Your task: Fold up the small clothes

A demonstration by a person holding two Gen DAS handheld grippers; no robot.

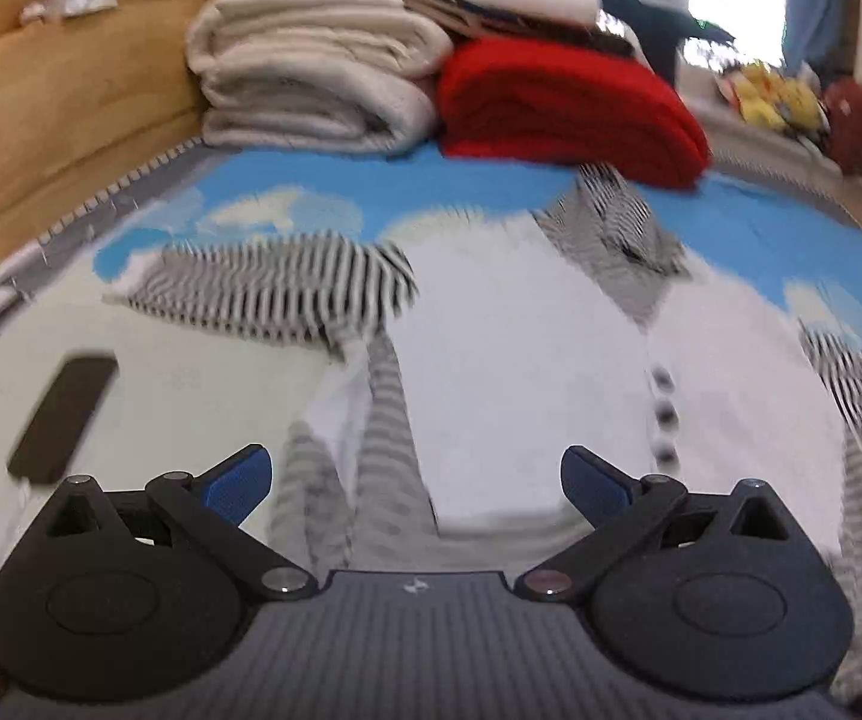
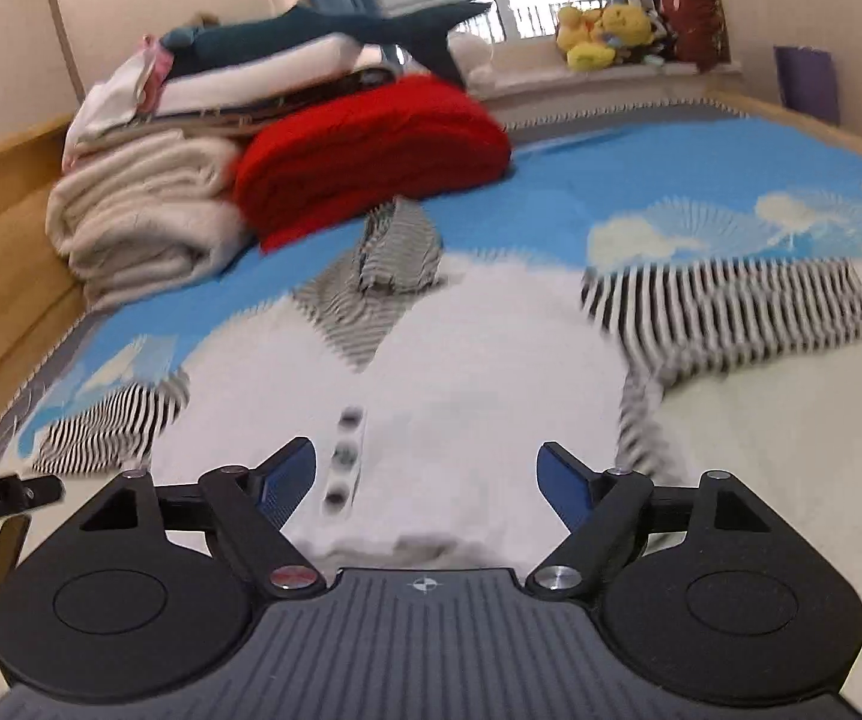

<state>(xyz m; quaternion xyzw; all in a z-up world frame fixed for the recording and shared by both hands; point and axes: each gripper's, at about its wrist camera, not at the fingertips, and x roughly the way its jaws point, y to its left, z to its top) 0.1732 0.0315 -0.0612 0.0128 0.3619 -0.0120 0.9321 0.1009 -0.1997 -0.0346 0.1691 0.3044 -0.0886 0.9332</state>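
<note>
A small white top [image 1: 521, 330] [image 2: 479, 372] lies spread out on the bed, front up, with a grey striped collar [image 2: 383, 276] and dark buttons [image 2: 347, 450] down its middle. Its black-and-white striped sleeves [image 1: 287, 288] [image 2: 731, 312] stick out to both sides. My left gripper [image 1: 416, 468] hovers open over the garment's near edge, beside a striped fold, with nothing between its blue pads. My right gripper [image 2: 426, 456] is open too, above the lower front just right of the buttons, holding nothing. Both views are blurred.
Folded beige blankets [image 1: 311, 72] and a red blanket [image 1: 563, 102] are stacked at the bed's far end, with a shark plush [image 2: 335, 30] on top. A wooden bed frame [image 1: 41, 120] runs along the left. A dark flat object [image 1: 65, 414] lies left of the garment.
</note>
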